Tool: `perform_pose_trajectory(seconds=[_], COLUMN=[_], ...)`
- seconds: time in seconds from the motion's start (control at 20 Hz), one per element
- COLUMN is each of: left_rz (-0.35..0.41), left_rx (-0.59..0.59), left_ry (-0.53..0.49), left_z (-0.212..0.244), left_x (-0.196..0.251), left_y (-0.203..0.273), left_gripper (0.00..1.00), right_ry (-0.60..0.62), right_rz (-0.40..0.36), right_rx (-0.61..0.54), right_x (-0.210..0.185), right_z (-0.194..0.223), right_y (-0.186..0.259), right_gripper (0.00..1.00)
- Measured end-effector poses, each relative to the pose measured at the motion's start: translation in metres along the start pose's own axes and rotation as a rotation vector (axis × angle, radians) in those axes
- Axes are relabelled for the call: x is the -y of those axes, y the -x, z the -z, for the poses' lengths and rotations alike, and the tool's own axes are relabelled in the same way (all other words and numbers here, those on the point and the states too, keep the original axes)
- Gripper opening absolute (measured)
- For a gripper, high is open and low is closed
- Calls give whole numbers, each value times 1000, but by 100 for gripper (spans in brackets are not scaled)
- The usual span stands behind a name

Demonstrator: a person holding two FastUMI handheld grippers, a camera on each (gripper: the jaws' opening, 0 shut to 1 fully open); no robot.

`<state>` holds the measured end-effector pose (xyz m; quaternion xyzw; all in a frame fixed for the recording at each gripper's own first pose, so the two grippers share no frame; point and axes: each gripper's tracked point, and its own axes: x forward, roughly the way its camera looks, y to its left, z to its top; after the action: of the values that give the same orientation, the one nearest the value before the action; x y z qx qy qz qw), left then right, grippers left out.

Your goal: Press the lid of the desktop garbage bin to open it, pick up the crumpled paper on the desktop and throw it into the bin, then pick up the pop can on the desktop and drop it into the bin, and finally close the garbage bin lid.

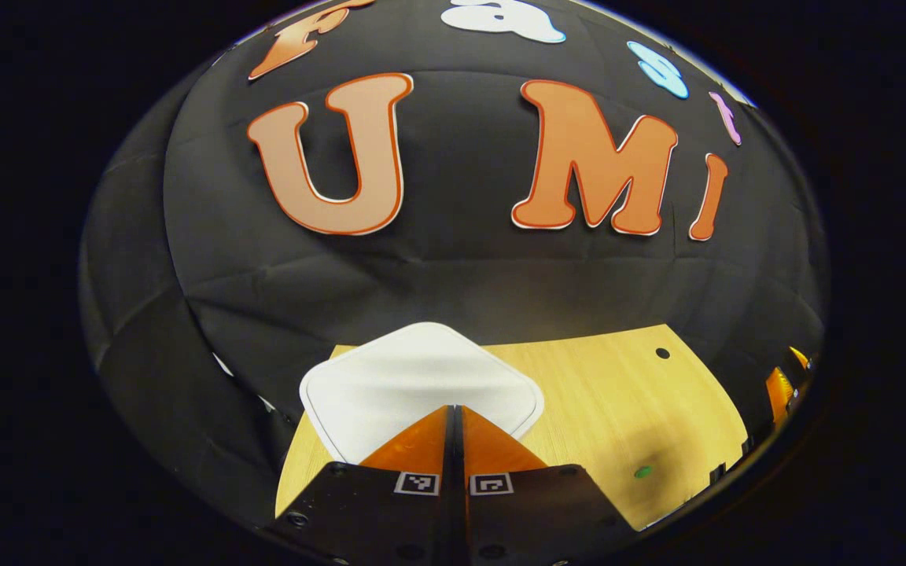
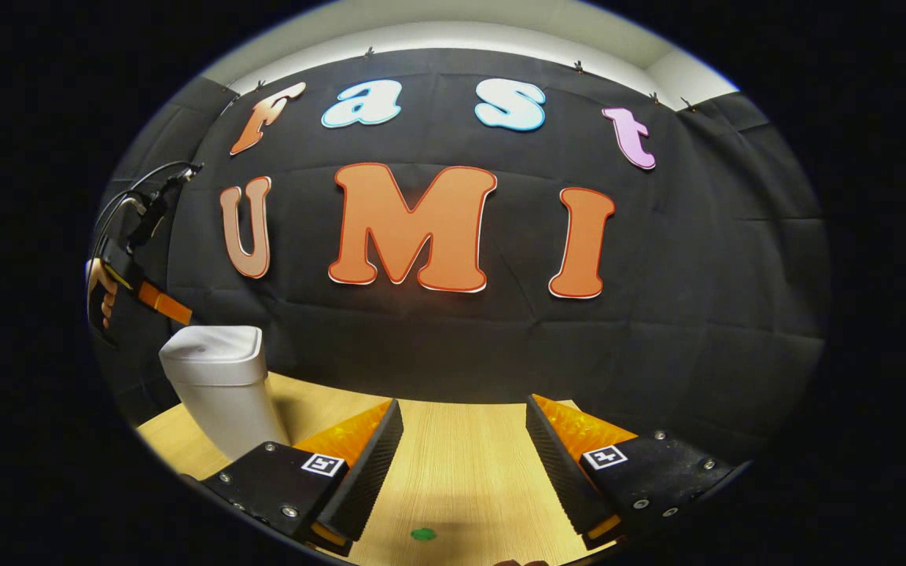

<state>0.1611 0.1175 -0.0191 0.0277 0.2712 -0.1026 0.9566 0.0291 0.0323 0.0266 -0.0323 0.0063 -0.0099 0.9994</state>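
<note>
On the light wooden table, a white plastic garbage bin stands with its lid down.
The left gripper, fingers pressed together, hovers just above the bin lid; the right gripper, fingers spread wide, hangs well apart from it.

Left gripper closed, right gripper agape

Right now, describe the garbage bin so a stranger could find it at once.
Start at the wooden table before the black cloth wall. At its left end stands the garbage bin, under the left hand-held gripper. It is white, with a shut, rounded-square lid.
</note>
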Motion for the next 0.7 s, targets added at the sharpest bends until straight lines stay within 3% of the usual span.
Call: perform_pose_trajectory(seconds=[0.45,0.7], left_rz=[16,66], left_rx=[-101,-81], left_ry=[10,134], left_z=[44,43], left_x=[-3,-7], left_y=[-15,-19], left_gripper=[0,0], right_ry=[-17,-18], right_rz=[-19,-23], right_rx=[-9,-9], right_x=[-3,-5], right_z=[4,5], right_y=[0,-3], right_gripper=[94,94])
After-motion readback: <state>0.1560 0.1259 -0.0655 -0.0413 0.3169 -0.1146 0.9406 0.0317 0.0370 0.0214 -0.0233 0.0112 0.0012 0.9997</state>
